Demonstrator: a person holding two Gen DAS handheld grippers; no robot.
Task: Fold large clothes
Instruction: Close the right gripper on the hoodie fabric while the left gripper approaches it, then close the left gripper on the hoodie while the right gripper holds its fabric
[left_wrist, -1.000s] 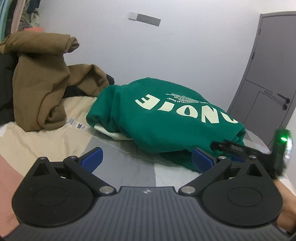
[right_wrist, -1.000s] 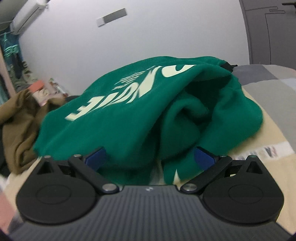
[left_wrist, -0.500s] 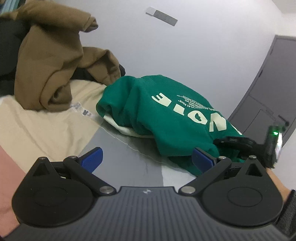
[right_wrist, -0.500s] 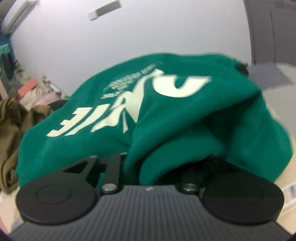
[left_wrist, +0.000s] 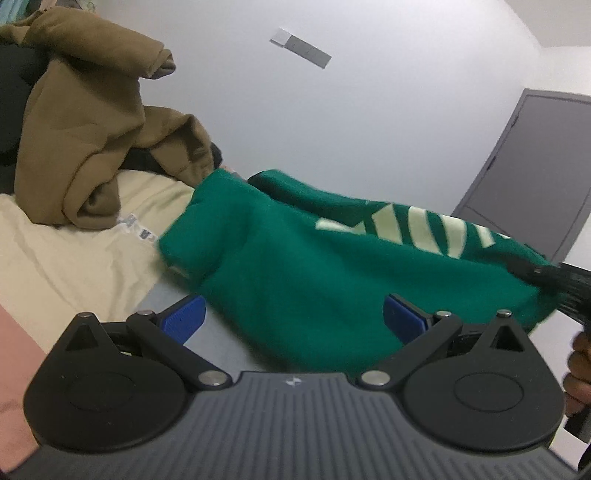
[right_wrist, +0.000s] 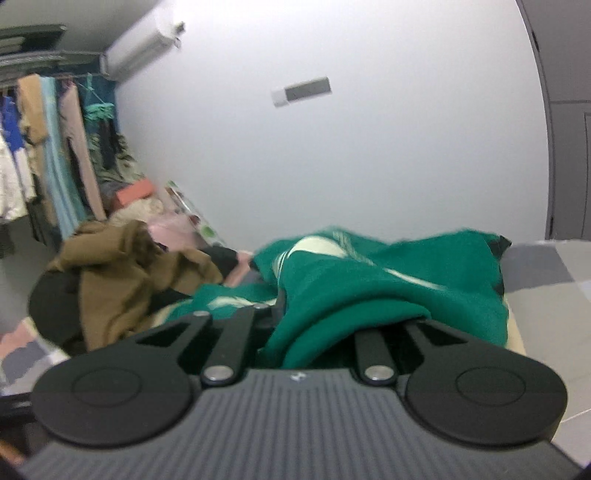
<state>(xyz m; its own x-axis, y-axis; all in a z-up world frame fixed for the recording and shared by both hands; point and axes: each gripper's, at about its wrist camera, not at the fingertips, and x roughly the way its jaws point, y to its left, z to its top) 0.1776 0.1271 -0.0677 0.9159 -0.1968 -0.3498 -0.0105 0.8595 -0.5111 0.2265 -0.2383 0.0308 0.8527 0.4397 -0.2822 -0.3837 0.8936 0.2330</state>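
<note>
Right tongs (right_wrist: 314, 328): jaws nearly together and still closing, with a thick fold of the green sweatshirt (right_wrist: 388, 280) bunched between them. Fabric drapes over the linkage, pads hidden, but cloth is clearly pinched, so I read it as grasping the sweatshirt. From the left wrist view the right tongs show at the far right edge, holding the garment's right end up off the bed (left_wrist: 74, 251).

Left tongs (left_wrist: 291, 314): released, jaws wide, blue fingertips (left_wrist: 184, 314) bare. Green cloth hangs in front of and between them, no contact that I can make out. A hand (left_wrist: 578, 369) shows at the right edge of that view.

Sweatshirt location: mid-bed, right end lifted, left end sagging down onto the cream sheet, printed lettering facing up and away.

Handling, my judgement:
- Soft fleece, thick, fairly heavy for a garment. No stiffness, so it will sag from any single grip point.
- Not slippery, not fragile. A pinch on a doubled layer should hold fine.
- One-point lift just bunches it. Needs a second hold, best at the hem or shoulder seam on the sagging left end, so it can be spread flat before folding.
- Avoid grabbing mid-panel: it pulls up extra layers.

Surroundings: brown hoodie (left_wrist: 92, 122) heaped far left on the bed, well apart from the tongs. Grey door (left_wrist: 535, 177) on the far right, clothes rail (right_wrist: 48, 147) along the left wall.
</note>
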